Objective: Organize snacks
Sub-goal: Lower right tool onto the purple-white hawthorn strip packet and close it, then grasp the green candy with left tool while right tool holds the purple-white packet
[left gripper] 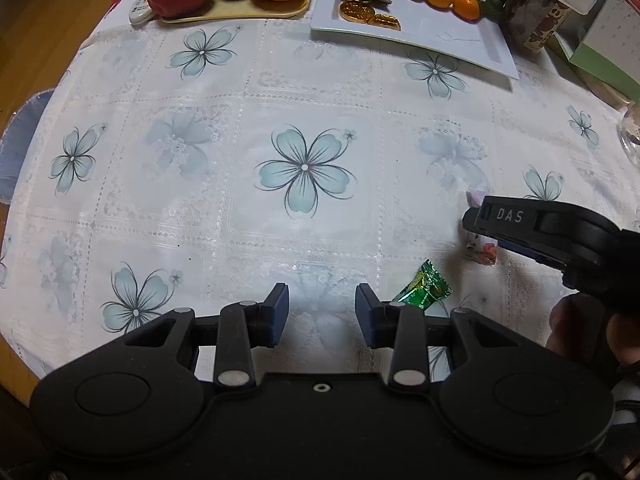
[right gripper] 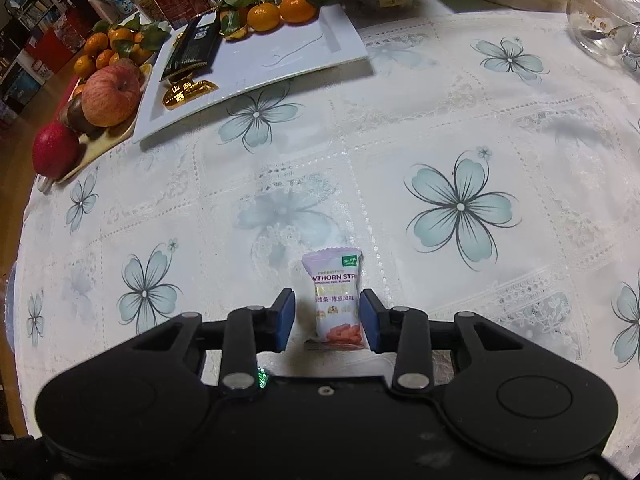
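Green foil candy [left gripper: 425, 289] lies on the tabletop [left gripper: 240, 216] just beside the left tool [left gripper: 322, 312], whose pads stand apart over bare cloth. From the right wrist, the right tool [right gripper: 327, 320] straddles a pale hawthorn packet [right gripper: 338, 300], with a gap at its left pad.

Floral-clothed table [right gripper: 460, 100] bears white tray [right gripper: 344, 44], hawthorn packet [right gripper: 336, 300], green candy [left gripper: 424, 286].

A round tabletop [right gripper: 400, 128] under a white lace-patterned cloth [left gripper: 224, 104] printed with pale blue flowers fills the near and middle ground. Wooden floor [left gripper: 44, 12] shows past its far-left edge. In the right wrist view, crowded shelves [right gripper: 36, 12] of books and boxes stand at the far left, under warm indoor light.
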